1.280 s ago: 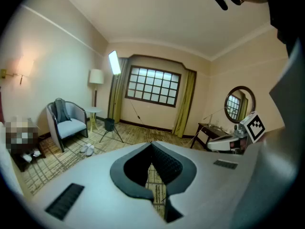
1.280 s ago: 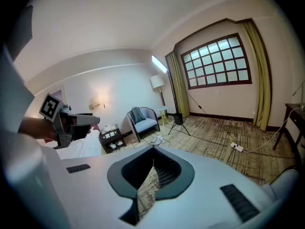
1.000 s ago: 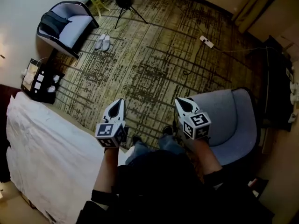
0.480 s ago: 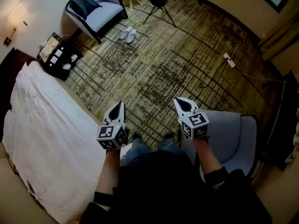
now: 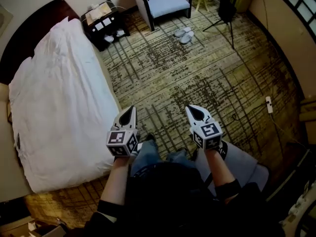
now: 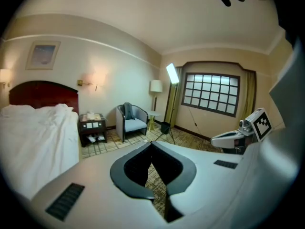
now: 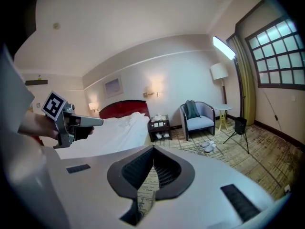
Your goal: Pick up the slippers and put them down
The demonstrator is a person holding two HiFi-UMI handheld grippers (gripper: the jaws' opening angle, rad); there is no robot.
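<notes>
A pair of pale slippers (image 5: 183, 34) lies side by side on the patterned carpet in front of the grey armchair (image 5: 167, 3), far from both grippers; the right gripper view shows the slippers (image 7: 208, 147) small beside that armchair (image 7: 198, 119). My left gripper (image 5: 128, 113) and right gripper (image 5: 195, 110) are held out in front of the person's legs, side by side, pointing toward the far end of the room. Both are shut with nothing between their jaws. In the left gripper view the slippers are hidden behind the gripper (image 6: 151, 143) body.
A white bed (image 5: 54, 98) fills the left side. A dark nightstand (image 5: 104, 22) stands next to the armchair. A tripod (image 5: 226, 14) stands at the far right, a power strip (image 5: 269, 104) lies on the carpet. Another grey chair (image 5: 242, 164) sits right behind my right gripper.
The whole view has swung round: the bed now fills the left, and the armchair and slippers have shifted from upper left to upper centre. Both grippers stay shut and empty.
</notes>
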